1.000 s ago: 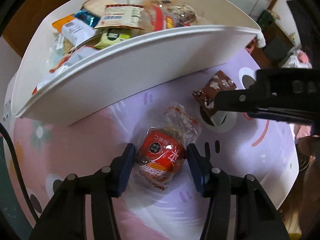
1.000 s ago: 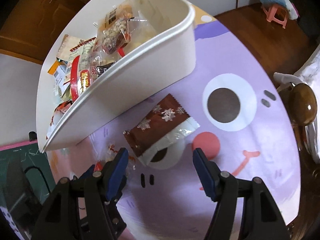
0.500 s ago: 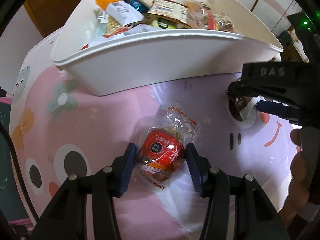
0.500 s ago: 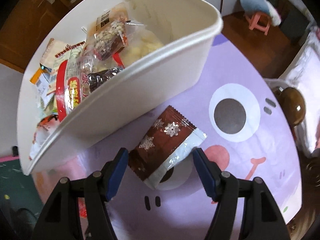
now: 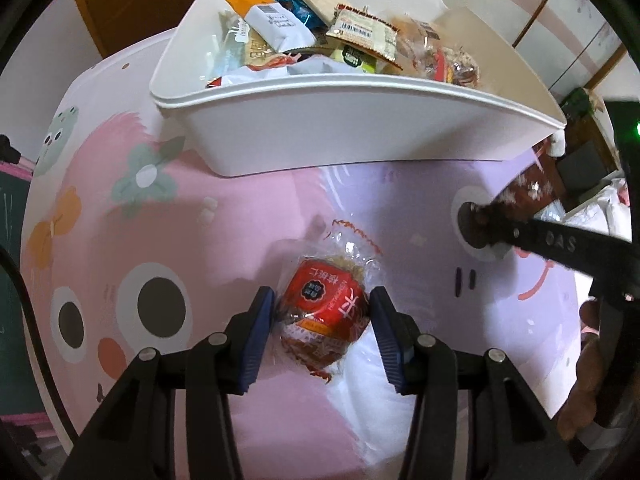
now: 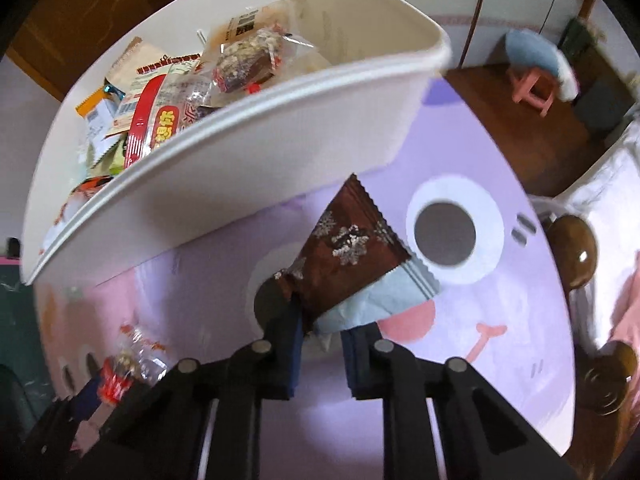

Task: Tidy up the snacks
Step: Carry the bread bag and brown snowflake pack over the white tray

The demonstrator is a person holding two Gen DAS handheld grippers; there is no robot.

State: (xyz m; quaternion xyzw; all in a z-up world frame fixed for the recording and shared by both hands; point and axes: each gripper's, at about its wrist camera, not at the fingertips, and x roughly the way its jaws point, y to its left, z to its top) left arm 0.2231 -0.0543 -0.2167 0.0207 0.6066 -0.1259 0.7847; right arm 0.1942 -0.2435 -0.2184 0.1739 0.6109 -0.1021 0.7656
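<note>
Left wrist view: my left claw [image 5: 322, 326] straddles red-labelled clear snack pack [image 5: 325, 314] lying on pink cartoon mat [image 5: 224, 240]; whether pads press wrapper, cannot tell. White bin [image 5: 360, 128] beyond, heaped with snacks.

Right wrist view: my right claw [image 6: 320, 350] has just been closing, now clenched on near end of brown snowflake packet [image 6: 352, 252], packet tilted up just beside bin wall [image 6: 256, 176].

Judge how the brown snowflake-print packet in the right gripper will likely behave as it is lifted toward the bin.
The brown packet is pinched by one corner in the right gripper, whose jaws have just closed; it stands up, so probably light and fairly stiff. The crinkled film there looks thin and may slip or swing. The white bin is close, so a short carry seems safe.
</note>
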